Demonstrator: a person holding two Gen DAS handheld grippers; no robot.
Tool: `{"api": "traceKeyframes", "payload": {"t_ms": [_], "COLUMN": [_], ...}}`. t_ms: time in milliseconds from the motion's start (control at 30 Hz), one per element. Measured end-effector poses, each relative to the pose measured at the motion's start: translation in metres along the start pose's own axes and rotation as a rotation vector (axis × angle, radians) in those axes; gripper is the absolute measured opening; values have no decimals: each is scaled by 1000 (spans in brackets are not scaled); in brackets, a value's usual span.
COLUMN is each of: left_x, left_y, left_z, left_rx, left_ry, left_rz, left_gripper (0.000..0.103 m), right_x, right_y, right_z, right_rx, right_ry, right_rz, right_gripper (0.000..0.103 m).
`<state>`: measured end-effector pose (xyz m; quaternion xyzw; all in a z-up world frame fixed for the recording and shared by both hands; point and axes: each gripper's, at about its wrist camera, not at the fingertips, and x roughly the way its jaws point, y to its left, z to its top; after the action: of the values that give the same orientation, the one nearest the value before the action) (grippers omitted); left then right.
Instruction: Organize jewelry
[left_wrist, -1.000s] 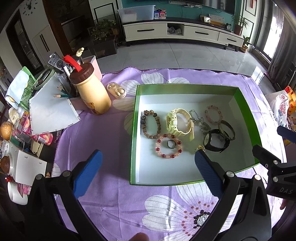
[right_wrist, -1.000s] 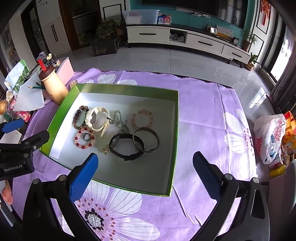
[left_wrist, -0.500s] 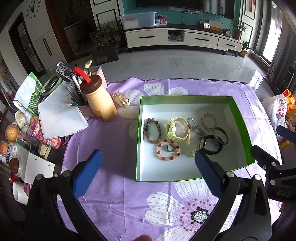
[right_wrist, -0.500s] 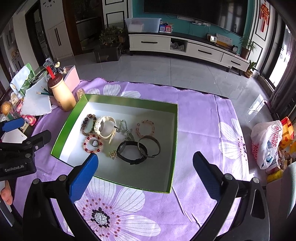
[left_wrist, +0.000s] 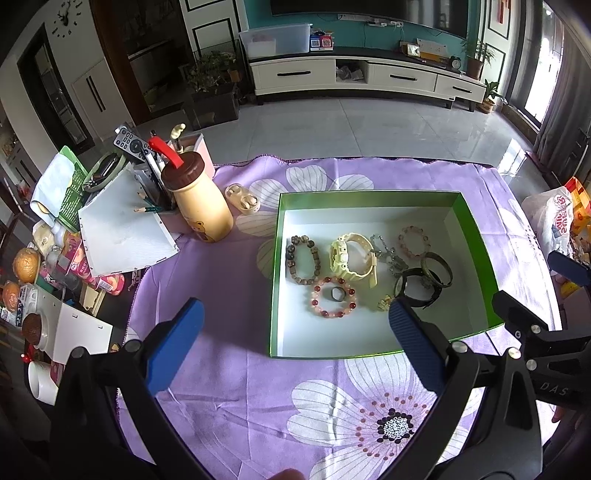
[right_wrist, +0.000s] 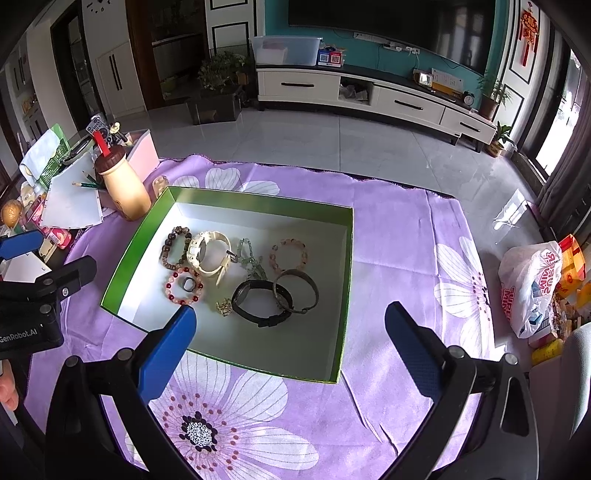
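A: Both tools up over the tabletop. Left tool (left_wrist: 293, 326) spread wide, nothing between its blue pads. Right tool (right_wrist: 290, 328) equally wide, nothing held.

B: Jewelry location?

A: All inside the green box (right_wrist: 140, 242) on the purple flowered cloth (right_wrist: 399, 236). Left to right: dark bead bracelet (right_wrist: 176, 246), cream watch (right_wrist: 207, 254), silver chain (right_wrist: 251, 258), pale pink bead bracelet (right_wrist: 288, 254). Nearer row: red bead bracelet (right_wrist: 184, 287) with a small ring (right_wrist: 188, 283) lying inside its loop, a little gold piece (right_wrist: 224, 307), black watch (right_wrist: 260, 301), metal bangle (right_wrist: 296, 291).

B: Any overlaps?

A: Bangle and black watch cross each other; which lies on top is hard to say. Chain sits bunched against the cream watch strap; its links too small to read. The gold piece is too small to identify.

B: Left view?

A: Same box (left_wrist: 476, 236). The left tool's right pad covers part of the black watch (left_wrist: 419, 286) and sits right at the gold piece (left_wrist: 384, 302). Right tool cut off at the frame's right edge.

B: Off the cloth?

A: Tan bottle (left_wrist: 201, 206) with brown lid, earbud case (left_wrist: 242, 197), a cluttered heap of papers and packets left of it, mostly unreadable. Plastic bag (right_wrist: 532, 284) far right, partly cropped.
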<state>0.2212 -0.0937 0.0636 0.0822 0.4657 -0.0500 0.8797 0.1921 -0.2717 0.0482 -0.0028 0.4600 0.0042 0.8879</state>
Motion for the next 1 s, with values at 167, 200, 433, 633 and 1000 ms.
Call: {"api": "traceKeyframes", "payload": {"t_ms": [167, 200, 433, 633, 1000], "left_x": [3, 3, 5, 7, 6], "left_y": [0, -1, 0, -1, -1], "left_z": [0, 0, 0, 0, 3], "left_rx": [2, 3, 3, 7, -5], "left_ry": [5, 4, 10, 7, 6], "left_rz": [1, 1, -1, 6, 1], "left_gripper": [101, 101, 101, 101, 101], "right_x": [1, 2, 2, 7, 9], "right_y": [0, 0, 1, -1, -1], "right_z": [0, 0, 0, -1, -3], "right_rx": [-4, -5, -4, 1, -1], "right_ry": [1, 1, 0, 2, 11], "right_rz": [-2, -1, -2, -3, -5], "right_gripper": [102, 102, 102, 102, 102]}}
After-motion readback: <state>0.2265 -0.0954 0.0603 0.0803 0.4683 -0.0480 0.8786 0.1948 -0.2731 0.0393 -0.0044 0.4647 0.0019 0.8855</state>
